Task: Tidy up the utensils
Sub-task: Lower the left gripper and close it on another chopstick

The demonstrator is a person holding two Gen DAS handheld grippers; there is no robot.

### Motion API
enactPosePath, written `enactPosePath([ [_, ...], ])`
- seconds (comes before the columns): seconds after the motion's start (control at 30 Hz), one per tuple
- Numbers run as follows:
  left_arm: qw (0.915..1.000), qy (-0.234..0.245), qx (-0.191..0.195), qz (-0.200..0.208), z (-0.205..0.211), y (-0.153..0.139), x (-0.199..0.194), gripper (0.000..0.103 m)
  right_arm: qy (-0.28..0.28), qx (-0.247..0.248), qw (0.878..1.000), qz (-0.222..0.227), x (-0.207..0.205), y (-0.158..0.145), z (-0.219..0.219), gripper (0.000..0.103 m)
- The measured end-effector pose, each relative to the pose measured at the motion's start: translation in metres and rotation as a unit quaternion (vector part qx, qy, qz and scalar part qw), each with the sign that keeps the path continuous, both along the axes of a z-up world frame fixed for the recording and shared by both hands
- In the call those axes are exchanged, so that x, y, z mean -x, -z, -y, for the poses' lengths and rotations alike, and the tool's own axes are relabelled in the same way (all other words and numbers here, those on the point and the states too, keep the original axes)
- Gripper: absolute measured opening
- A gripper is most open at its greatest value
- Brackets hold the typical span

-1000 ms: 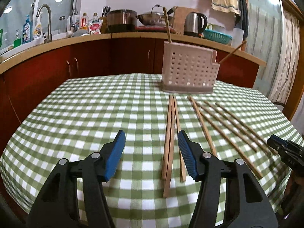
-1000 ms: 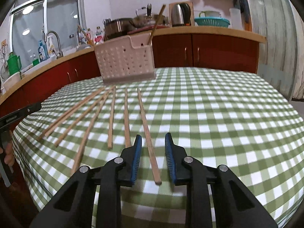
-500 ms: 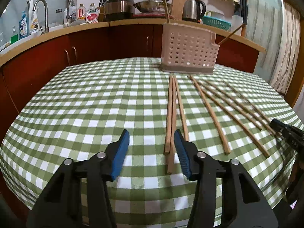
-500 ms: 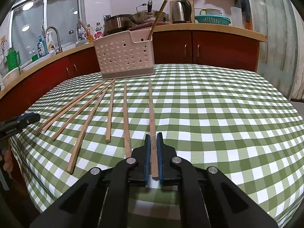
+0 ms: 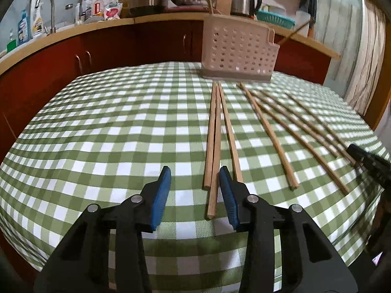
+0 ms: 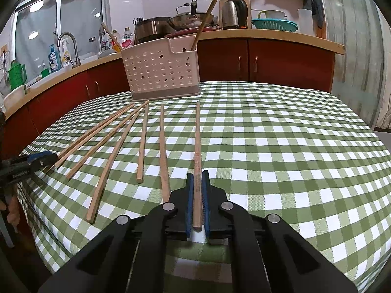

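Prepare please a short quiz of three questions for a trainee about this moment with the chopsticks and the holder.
1. True or false: the right tongs are shut on a long wooden chopstick.
2. Multiple choice: the left tongs are (A) shut on a chopstick, (B) open over the green-and-white checked tablecloth, (C) inside the holder.
3. Fill in: the white perforated plastic utensil holder already has wooden sticks standing ____ it.

Key: 1 true; 2 B; 3 in.
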State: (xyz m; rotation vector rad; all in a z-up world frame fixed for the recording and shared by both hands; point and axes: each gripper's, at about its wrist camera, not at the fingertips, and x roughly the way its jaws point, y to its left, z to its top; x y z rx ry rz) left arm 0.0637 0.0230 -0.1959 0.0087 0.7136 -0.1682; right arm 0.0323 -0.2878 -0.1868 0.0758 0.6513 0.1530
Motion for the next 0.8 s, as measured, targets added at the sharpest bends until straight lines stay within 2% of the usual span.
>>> enactPosePath([
  [0.23, 0.9999, -0.005, -0.009, -0.002, -0.001, 0.001, -0.003, 0.040, 0.000, -0.001, 1.000, 0.000, 0.000, 0.000, 0.000, 0.008],
  [0.43, 0.9997, 0.016, -0.012, -0.012, 0.010, 0.005, -0.003, 0.039, 0.000, -0.001, 1.000, 0.000, 0.000, 0.000, 0.000, 0.008],
  [0.53, 1.0000, 0.008, -0.002, -0.006, 0.005, 0.000, -0.001, 0.039, 0.000, -0.002, 1.000, -0.001, 0.000, 0.000, 0.000, 0.008],
  [0.8, 0.9999, -0.009, -0.005, -0.007, -0.004, 0.002, -0.003, 0.039, -0.002, -0.004, 1.000, -0.001, -0.002, 0.001, -0.002, 0.008],
])
